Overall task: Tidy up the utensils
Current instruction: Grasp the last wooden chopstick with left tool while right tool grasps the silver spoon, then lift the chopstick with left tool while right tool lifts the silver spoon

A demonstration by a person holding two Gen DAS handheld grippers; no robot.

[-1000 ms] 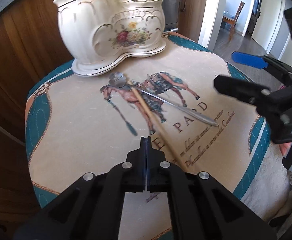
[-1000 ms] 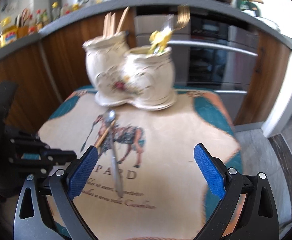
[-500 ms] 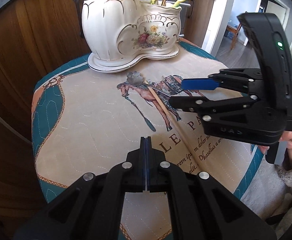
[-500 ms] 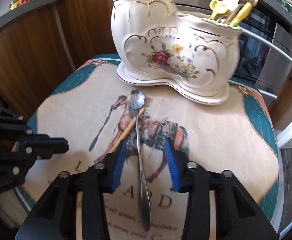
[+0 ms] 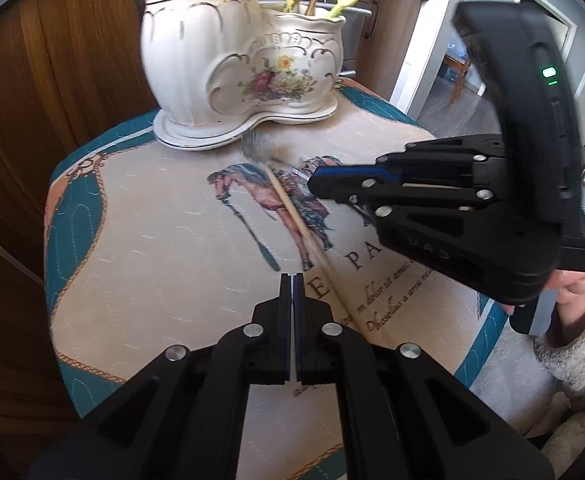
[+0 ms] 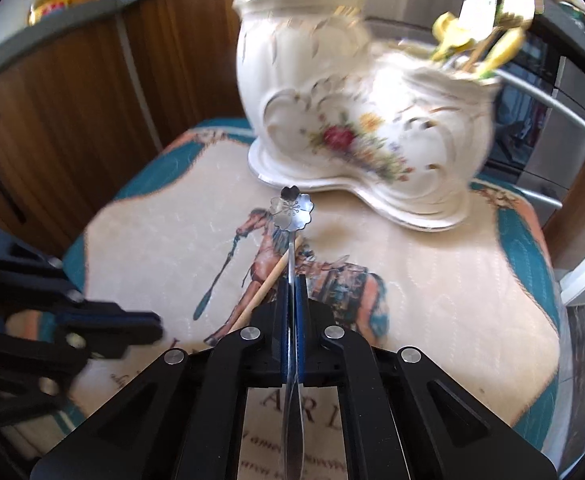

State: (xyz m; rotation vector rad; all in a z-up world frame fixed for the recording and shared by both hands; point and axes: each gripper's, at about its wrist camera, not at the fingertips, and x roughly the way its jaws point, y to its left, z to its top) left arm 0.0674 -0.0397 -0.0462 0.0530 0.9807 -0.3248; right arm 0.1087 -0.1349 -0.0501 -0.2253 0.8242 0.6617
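Observation:
My right gripper (image 6: 291,280) is shut on a silver spoon (image 6: 292,210) with a flower-shaped end, gripping its thin handle and holding it over the cloth. The gripper also shows in the left wrist view (image 5: 316,184), with the spoon's end blurred (image 5: 258,148) in front of it. A wooden chopstick (image 5: 298,224) lies on the cloth and shows in the right wrist view (image 6: 270,282) beside the spoon. My left gripper (image 5: 291,278) is shut and empty, low over the cloth. The white ceramic two-part utensil holder (image 5: 232,64) stands at the far side, with forks and wooden sticks in it.
The small table carries a beige cloth with a horse print and teal border (image 5: 72,216). Wooden cabinet fronts (image 5: 32,80) stand at the left and behind. An oven with a metal handle (image 6: 552,104) is at the right. The floor drops away at the right.
My right gripper has closed on the silver spoon's handle and lifted it off the cloth. Both views have come closer to the holder. My left gripper stays shut.

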